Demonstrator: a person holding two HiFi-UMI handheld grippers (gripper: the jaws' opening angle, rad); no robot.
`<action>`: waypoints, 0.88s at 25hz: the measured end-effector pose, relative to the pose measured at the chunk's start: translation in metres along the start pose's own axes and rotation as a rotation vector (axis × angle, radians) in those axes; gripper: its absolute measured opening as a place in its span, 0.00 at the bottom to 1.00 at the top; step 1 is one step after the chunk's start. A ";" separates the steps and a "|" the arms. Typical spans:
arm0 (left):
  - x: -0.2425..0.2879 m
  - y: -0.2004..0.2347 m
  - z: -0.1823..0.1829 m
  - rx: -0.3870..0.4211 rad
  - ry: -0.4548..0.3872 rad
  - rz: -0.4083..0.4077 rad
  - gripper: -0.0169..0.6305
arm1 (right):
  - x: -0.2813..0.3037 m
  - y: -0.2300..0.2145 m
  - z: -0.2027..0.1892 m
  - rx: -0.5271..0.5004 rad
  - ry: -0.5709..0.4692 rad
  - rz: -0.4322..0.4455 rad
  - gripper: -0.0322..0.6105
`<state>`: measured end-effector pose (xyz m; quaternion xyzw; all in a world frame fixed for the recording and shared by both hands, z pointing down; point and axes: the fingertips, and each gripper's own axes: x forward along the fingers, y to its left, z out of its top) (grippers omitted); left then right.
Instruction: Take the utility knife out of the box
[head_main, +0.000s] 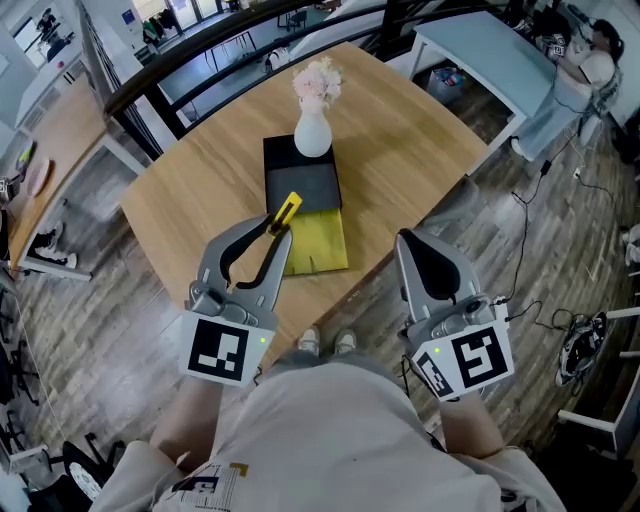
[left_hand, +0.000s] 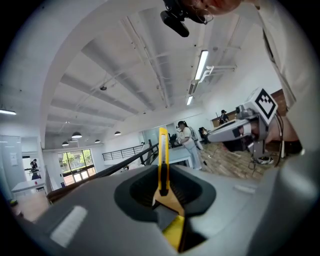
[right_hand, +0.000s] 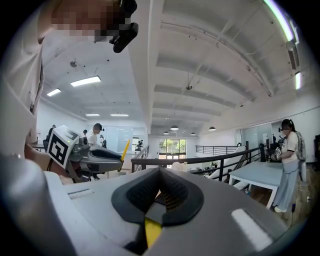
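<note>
Jaws of left gripper (head_main: 278, 230) pinch utility knife (head_main: 286, 211) jutting past them; right gripper (head_main: 405, 238) closed.

We log yellow, black, white and pale wood.
Yellow utility knife (head_main: 287, 211); black box (head_main: 300, 172) with a yellow panel (head_main: 320, 243); white vase (head_main: 312, 135), pale pink flowers (head_main: 317, 80); light wood-grain surface (head_main: 410, 130); grey left hand-held gripper (head_main: 277, 230) and right hand-held gripper (head_main: 404, 238), black pads, black-and-white square markers.

A wooden table (head_main: 190, 190) is set on grey plank flooring (head_main: 100, 320) near a black railing (head_main: 200, 55); strip lights (left_hand: 201, 65) are mounted overhead.
</note>
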<state>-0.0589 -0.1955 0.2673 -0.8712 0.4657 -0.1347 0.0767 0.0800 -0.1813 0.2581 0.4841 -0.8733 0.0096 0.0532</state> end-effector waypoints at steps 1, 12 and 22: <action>0.000 0.000 -0.001 -0.002 0.002 0.000 0.13 | 0.001 0.001 -0.001 0.001 0.004 0.002 0.05; -0.002 -0.003 -0.004 -0.009 0.014 -0.004 0.13 | 0.000 0.001 -0.005 -0.013 0.023 0.006 0.05; -0.001 -0.003 -0.011 -0.002 0.033 -0.007 0.13 | 0.002 0.003 -0.015 -0.007 0.041 0.009 0.05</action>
